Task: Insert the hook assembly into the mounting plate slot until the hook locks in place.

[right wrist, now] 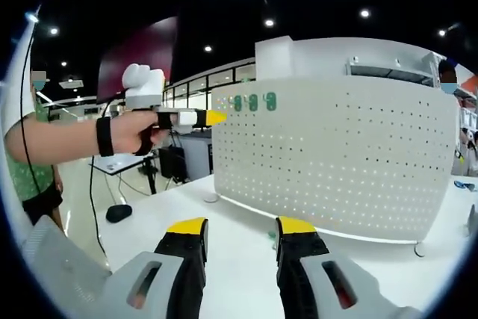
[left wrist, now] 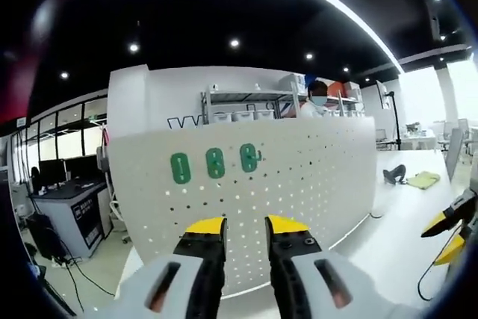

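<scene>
**Pegboard hooks – both claws empty, nothing yet in hand**

Risks, as judged:
- Missed slot – the green pieces sit high on a curved-looking board, and a hook brought in tilted could jam in the holes rather than lock
- Board tipping – the pegboard [right wrist: 336, 158] stands upright on the white table [right wrist: 231, 237], so a hard push near its top edge may rock it
- Loss of sight – the left gripper [left wrist: 245, 228] is held close to the board, and moving closer could push the green pieces out of frame

Task items:
- Three green mounting plates [left wrist: 215, 163] – small, oblong, in a row near the board's upper left; the right-hand one seems to carry a small hook, too small to confirm
- Same row shows beside the left gripper's yellow tips in the right gripper view

Claws:
- Left gripper – jaws apart, holding nothing
- Right gripper [right wrist: 235, 228] – jaws apart, holding nothing, low over the table
</scene>
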`<state>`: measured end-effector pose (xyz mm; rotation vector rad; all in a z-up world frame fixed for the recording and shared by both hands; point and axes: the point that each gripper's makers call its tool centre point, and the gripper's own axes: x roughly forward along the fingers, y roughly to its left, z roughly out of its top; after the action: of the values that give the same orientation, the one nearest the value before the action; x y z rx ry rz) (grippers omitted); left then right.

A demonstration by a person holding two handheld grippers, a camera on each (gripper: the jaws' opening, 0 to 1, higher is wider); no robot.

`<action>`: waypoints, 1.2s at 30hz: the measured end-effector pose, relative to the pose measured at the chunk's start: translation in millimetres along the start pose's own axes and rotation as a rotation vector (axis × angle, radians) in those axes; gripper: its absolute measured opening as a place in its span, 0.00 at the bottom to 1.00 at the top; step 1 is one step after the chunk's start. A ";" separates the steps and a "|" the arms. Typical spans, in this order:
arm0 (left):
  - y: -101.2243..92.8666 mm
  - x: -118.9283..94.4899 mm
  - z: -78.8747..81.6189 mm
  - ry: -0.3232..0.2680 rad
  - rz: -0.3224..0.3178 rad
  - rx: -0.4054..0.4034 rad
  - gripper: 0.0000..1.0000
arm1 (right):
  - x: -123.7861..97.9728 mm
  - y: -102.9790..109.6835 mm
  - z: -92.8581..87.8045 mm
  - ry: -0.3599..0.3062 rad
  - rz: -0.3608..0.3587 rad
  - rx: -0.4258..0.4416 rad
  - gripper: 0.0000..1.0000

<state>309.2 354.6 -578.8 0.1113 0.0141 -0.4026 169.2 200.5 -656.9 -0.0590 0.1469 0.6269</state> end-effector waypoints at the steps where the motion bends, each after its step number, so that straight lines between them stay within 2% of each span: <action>1: -4.5 -1.9 -3.7 0.010 -0.005 0.000 0.22 | -0.4 -0.3 0.2 -0.003 0.001 0.002 0.36; 4: -14.7 -5.9 -10.7 0.028 -0.025 0.002 0.23 | -2.3 -1.1 -0.1 -0.010 0.009 0.007 0.36; 14: -48.8 -19.7 -48.5 0.135 -0.076 -0.005 0.25 | -10.2 -3.9 -7.0 -0.004 0.050 0.021 0.36; 21: -64.3 -24.0 -54.1 0.156 -0.105 0.007 0.27 | -19.6 -11.5 -6.8 -0.013 0.062 0.026 0.37; 30: -85.1 -18.2 -66.9 0.184 -0.157 0.040 0.27 | -36.2 -23.1 -8.8 -0.022 0.041 0.036 0.37; 36: -98.0 -13.2 -85.1 0.227 -0.203 0.050 0.27 | -43.8 -28.7 -13.5 -0.026 0.025 0.056 0.37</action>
<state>259.3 279.6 -673.2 0.2058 0.2403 -0.5921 149.5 150.6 -663.1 0.0047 0.1403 0.6481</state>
